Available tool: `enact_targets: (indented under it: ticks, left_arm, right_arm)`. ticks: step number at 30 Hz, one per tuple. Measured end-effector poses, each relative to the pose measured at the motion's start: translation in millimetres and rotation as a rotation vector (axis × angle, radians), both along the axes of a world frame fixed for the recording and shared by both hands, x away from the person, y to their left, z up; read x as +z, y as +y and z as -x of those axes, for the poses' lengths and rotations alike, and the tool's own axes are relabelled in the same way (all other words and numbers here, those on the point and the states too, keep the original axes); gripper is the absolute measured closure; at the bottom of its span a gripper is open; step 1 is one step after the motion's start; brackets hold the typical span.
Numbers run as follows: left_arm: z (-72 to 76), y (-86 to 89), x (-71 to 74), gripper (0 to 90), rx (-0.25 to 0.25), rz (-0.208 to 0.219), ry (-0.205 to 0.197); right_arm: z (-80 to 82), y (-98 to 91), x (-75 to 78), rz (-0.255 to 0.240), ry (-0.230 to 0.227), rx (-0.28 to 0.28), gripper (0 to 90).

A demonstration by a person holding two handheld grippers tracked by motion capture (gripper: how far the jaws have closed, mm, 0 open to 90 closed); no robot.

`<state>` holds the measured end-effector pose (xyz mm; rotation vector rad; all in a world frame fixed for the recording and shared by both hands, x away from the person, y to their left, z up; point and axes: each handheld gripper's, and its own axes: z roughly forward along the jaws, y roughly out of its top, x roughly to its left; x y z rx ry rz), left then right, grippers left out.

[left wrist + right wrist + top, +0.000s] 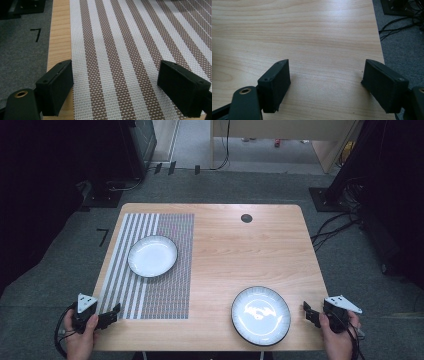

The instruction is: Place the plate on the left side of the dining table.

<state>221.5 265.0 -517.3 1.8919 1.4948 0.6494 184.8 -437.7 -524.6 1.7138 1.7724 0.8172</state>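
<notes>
Wooden worktop (pixel 225 250): we hold left tool (pixel 109 316) over striped placemat (pixel 165 285), right tool (pixel 311 314) beside dark-rimmed plate (pixel 260 314); both tools' jaws apart, empty.

High view looks down over the table (pixel 225 245); both gripper views skim its surface closely.

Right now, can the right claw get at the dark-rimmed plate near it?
Probably yes: the right claw is open, beside the dark-rimmed plate, with bare table between them.
</notes>
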Motion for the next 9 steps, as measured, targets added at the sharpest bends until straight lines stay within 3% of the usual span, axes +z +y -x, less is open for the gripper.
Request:
enact_targets:
  ticks: [9]
  left_arm:
    - [0.0, 0.0, 0.0, 13.3, 0.0, 0.0, 0.0]
  right_arm:
    - [-0.7, 0.9, 0.0, 0.001, 0.003, -0.006, 19.5]
